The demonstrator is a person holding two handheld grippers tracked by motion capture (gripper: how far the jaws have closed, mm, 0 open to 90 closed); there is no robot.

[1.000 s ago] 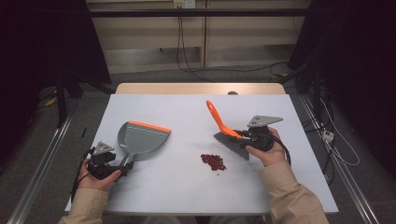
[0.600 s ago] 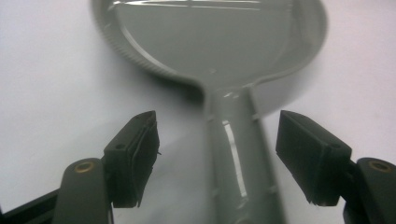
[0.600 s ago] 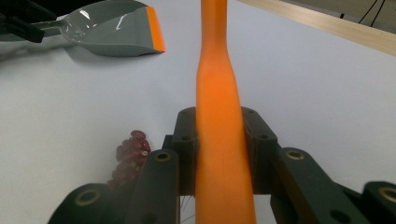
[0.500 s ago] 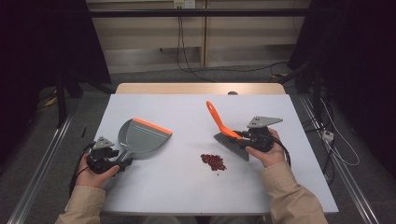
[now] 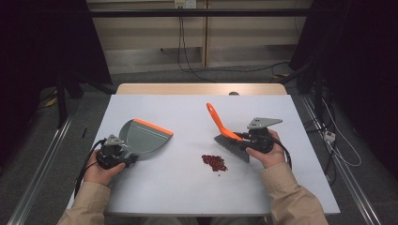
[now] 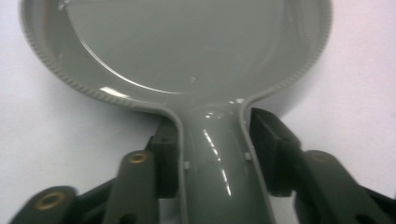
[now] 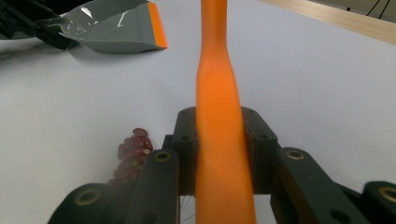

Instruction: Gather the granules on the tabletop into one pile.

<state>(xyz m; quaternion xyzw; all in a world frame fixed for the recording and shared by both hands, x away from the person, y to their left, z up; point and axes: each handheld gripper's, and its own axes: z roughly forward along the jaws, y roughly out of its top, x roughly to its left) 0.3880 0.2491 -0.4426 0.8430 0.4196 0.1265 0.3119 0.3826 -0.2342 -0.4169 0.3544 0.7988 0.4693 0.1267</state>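
A grey dustpan (image 5: 141,137) with an orange lip lies at the table's left, and my left gripper (image 5: 111,157) is shut on its handle (image 6: 212,172). In the left gripper view the pan's bowl (image 6: 187,46) is empty. My right gripper (image 5: 253,140) is shut on the orange handle (image 7: 219,93) of a small brush (image 5: 230,143), whose dark bristles point down toward the table. A small pile of red beans (image 5: 214,162) lies on the table just left of the bristles. From the right gripper view the beans (image 7: 133,149) sit by the left jaw, and the dustpan (image 7: 116,28) is far off with a shadow beneath it.
The white tabletop (image 5: 187,197) has open room in front of and behind the beans. A wooden strip (image 5: 202,89) borders its far edge. Cables (image 5: 192,65) run across the floor beyond, and metal rails flank the table.
My left gripper has carried the dustpan a little forward, away from the person. The right gripper and the brush have stayed in place.
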